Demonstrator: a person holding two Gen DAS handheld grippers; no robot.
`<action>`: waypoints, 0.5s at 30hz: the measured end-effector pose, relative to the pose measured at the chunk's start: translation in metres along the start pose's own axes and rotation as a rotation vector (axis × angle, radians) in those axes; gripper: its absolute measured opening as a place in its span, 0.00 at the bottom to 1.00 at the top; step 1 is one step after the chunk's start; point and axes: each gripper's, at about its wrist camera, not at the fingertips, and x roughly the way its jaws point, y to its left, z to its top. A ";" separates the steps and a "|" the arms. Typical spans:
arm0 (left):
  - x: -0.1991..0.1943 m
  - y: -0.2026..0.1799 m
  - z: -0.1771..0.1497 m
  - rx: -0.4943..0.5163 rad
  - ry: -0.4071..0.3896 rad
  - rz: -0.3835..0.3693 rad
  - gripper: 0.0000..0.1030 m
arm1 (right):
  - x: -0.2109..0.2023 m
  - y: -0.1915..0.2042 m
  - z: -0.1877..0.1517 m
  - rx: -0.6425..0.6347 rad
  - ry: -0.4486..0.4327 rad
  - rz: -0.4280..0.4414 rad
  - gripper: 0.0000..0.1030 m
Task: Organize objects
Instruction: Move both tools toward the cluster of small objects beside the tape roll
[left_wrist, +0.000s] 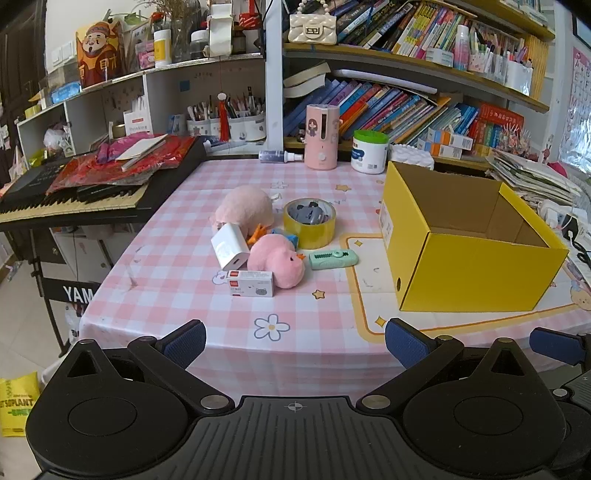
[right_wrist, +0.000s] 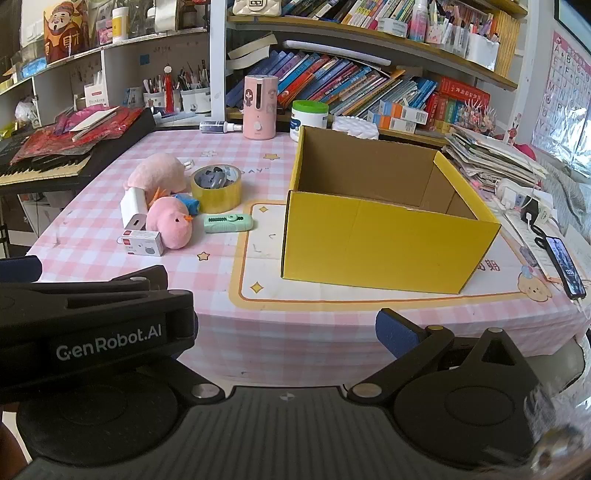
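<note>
An open, empty yellow cardboard box stands on the pink checked tablecloth. Left of it lie a pink plush chick, a larger pink plush, a white charger, a small white-red box, a yellow tape roll and a mint green utility knife. My left gripper is open and empty at the table's near edge. My right gripper is open and empty; the left gripper's body hides its left finger.
A keyboard piano piled with red items sits at the left. A pink cylinder, a white jar and bookshelves line the back. Stacked papers, chargers and a phone lie at the right.
</note>
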 end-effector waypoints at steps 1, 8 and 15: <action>-0.001 -0.001 0.001 0.000 -0.001 0.001 1.00 | 0.000 0.000 -0.001 0.000 -0.001 0.000 1.00; -0.004 0.000 0.000 -0.002 -0.006 0.003 1.00 | -0.004 0.002 0.001 -0.001 -0.005 0.005 1.00; -0.006 0.003 0.000 -0.006 -0.008 0.009 1.00 | -0.007 0.004 0.000 -0.003 -0.007 0.011 1.00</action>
